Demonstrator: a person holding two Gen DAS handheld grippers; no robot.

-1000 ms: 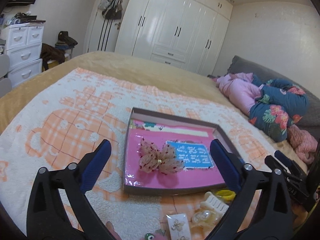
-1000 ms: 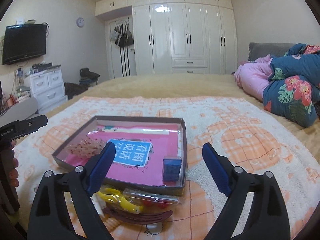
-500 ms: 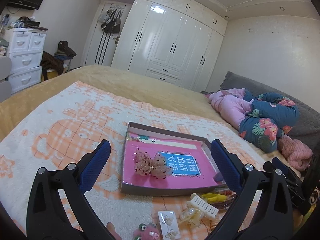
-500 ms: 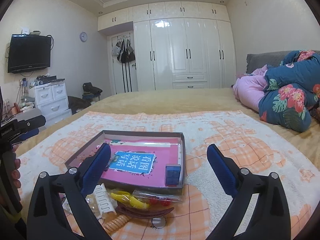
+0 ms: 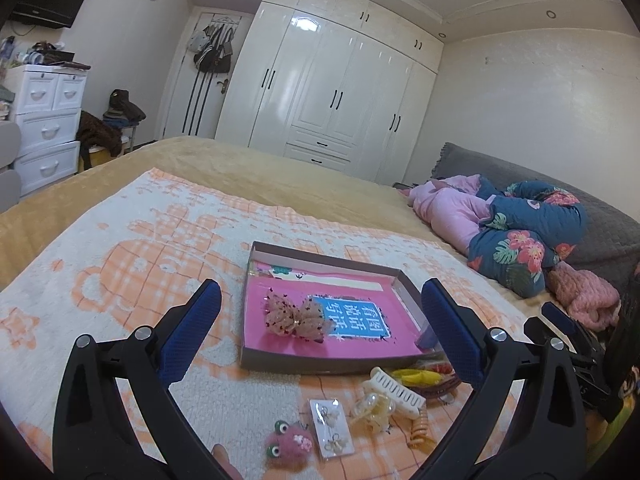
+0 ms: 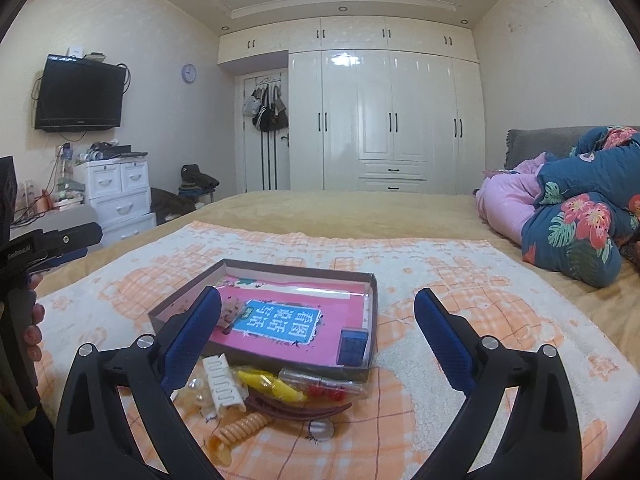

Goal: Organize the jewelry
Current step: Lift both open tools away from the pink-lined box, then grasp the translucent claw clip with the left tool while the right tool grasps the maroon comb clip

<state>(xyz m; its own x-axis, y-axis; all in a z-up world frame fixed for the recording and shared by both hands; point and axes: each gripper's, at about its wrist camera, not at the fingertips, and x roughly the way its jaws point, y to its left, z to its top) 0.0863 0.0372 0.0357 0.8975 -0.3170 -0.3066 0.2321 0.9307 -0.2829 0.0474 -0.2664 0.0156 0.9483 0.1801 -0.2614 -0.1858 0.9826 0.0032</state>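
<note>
A shallow cardboard box [image 5: 320, 362] with a pink lining lies on the blanket; it also shows in the right wrist view [image 6: 372, 304]. A sheer pink bow [image 5: 298, 318] lies inside it, and a small blue block [image 6: 352, 346] stands in its near right corner. In front of the box lies a pile of accessories: a white claw clip [image 5: 398, 392], a yellow clip [image 6: 272, 386], a brown hair clip [image 6: 296, 410], an orange coil tie [image 6: 236, 432], an earring card [image 5: 331, 428] and a pink frog toy [image 5: 288, 444]. My left gripper [image 5: 320, 328] and right gripper [image 6: 318, 334] are open, empty, held above the pile.
An orange-and-white blanket [image 5: 140, 248] covers the bed. Pink and floral bedding [image 5: 516, 236] is heaped at the right. White wardrobes [image 6: 380, 120] line the far wall. A white drawer unit [image 6: 116, 192] and a television [image 6: 78, 94] are at the left.
Both grippers have drawn back and up from the box, so more of the pile in front of it shows. Both stay open.
</note>
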